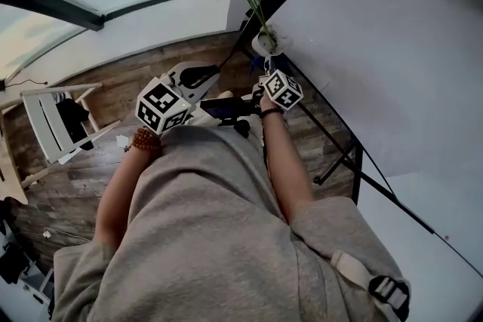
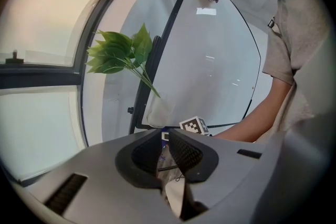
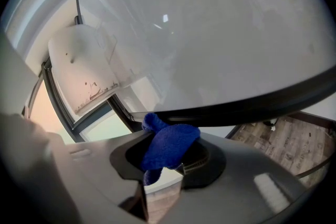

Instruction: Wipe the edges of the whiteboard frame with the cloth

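We clamp the blue fleecy cloth (image 3: 170,143) in the right gripper (image 3: 167,157), up at the black whiteboard frame (image 3: 252,105) just ahead so it can wipe, while the left gripper (image 2: 165,153) is closed and empty.

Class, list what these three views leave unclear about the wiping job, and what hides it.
- Right gripper view: whether the blue cloth touches the whiteboard frame; the cloth covers that spot.
- Left gripper view: what the pale thing in the left gripper is; jaws cover most.
- Head view: frame's far edges, cut off.
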`<state>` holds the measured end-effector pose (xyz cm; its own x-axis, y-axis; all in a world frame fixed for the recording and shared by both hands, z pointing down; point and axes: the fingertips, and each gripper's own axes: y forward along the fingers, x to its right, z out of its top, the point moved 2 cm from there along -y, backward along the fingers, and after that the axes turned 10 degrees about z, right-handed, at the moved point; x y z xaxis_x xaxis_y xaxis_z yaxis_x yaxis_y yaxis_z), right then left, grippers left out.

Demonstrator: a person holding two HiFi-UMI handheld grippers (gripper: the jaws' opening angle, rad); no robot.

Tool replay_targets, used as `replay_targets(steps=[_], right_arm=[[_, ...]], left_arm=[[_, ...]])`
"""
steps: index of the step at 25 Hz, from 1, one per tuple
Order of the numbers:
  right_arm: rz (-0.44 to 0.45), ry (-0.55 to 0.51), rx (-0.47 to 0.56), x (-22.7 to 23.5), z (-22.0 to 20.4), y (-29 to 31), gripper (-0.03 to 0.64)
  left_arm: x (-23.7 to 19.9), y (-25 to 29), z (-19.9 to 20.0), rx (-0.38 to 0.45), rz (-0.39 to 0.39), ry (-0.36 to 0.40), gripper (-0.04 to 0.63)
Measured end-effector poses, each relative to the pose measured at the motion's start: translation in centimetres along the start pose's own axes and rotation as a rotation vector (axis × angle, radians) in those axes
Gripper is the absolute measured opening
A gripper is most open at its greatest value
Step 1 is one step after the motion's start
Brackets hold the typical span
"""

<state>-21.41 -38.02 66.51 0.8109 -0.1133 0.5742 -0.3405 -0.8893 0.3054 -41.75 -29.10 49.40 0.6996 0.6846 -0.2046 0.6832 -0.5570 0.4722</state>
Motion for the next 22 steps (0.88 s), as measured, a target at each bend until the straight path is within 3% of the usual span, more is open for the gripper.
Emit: replay_targets(steps=[4, 8, 13, 16, 18, 22], right_arm=[[0.039, -0.003, -0.016, -0.7, -0.2, 0.8, 0.135], [0.131, -0.011, -0.044, -1.8, -0.6, 1.9, 0.137], [0.404, 0.028, -0.203, -5.0, -3.3, 1.7, 0.144], [0.527, -0.019, -0.320, -6.9, -5.3, 0.1, 0.147], [0.532, -0.051, -0.358, -6.6, -5.8, -1.3, 0.149], [0.429, -0.033, -0.339, -3.3, -4.9, -4.9, 0.150]], left_arm=[[-0.5, -0.4, -0.3, 0.002, 0.018, -0.020, 0.049], [-0.6, -0.4, -0.5, 0.004, 0.019, -0.036, 0.049], [-0.1, 0.2, -0.5, 0.001, -0.015, -0.049, 0.049], [0.8, 0.9, -0.2, -0.003, -0.053, -0.062, 0.049], [1.6, 2.0, -0.2, -0.016, -0.090, -0.068, 0.049], [4.7, 4.8, -0.2, -0.070, -0.200, -0.042, 0.049]])
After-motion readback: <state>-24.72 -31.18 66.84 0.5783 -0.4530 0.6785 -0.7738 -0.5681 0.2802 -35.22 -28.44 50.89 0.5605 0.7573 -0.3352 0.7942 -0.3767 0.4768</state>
